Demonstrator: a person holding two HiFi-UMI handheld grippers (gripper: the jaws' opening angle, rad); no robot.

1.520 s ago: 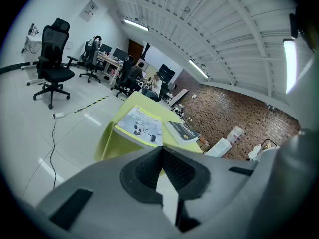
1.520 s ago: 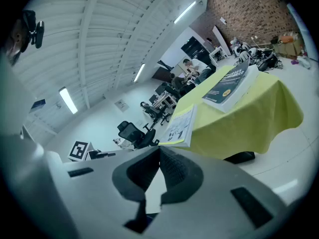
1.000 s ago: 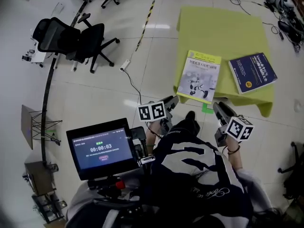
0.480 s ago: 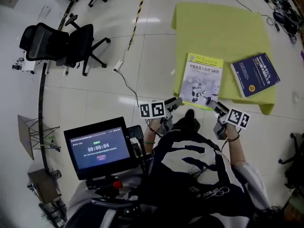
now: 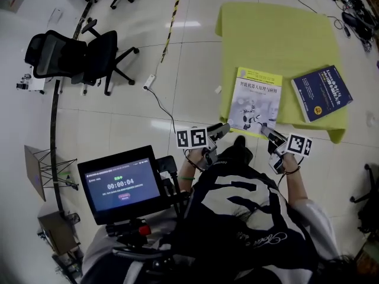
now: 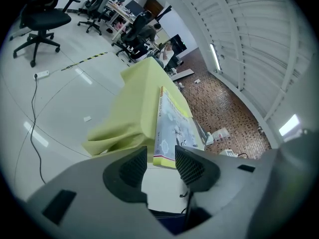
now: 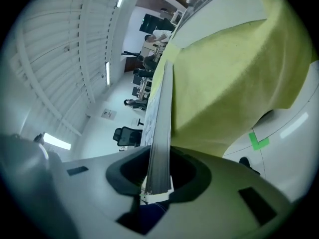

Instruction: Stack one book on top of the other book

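Observation:
A yellow-and-white book [image 5: 254,99] lies near the front left of the yellow-green tablecloth [image 5: 272,34], overhanging its near edge. A dark blue book [image 5: 321,93] lies flat to its right, apart from it. My right gripper [image 5: 267,134] is at the yellow book's near right corner. In the right gripper view the jaws [image 7: 159,157] are closing on that book's page edge [image 7: 160,133], which fills the gap between the pads. My left gripper [image 5: 218,129] stands open just short of the book's near left corner [image 6: 164,156], with nothing between its fingers [image 6: 160,156].
Black office chairs [image 5: 83,52] stand on the tiled floor at the left. A power strip with a cable [image 5: 149,81] lies between them and the table. A screen [image 5: 121,182] sits in front of the person's body. A green tape mark [image 7: 258,141] is on the floor below the cloth.
Both grippers have dropped and moved forward to the yellow book's near edge. The right one has rolled, and the book's edge now sits between its jaws.

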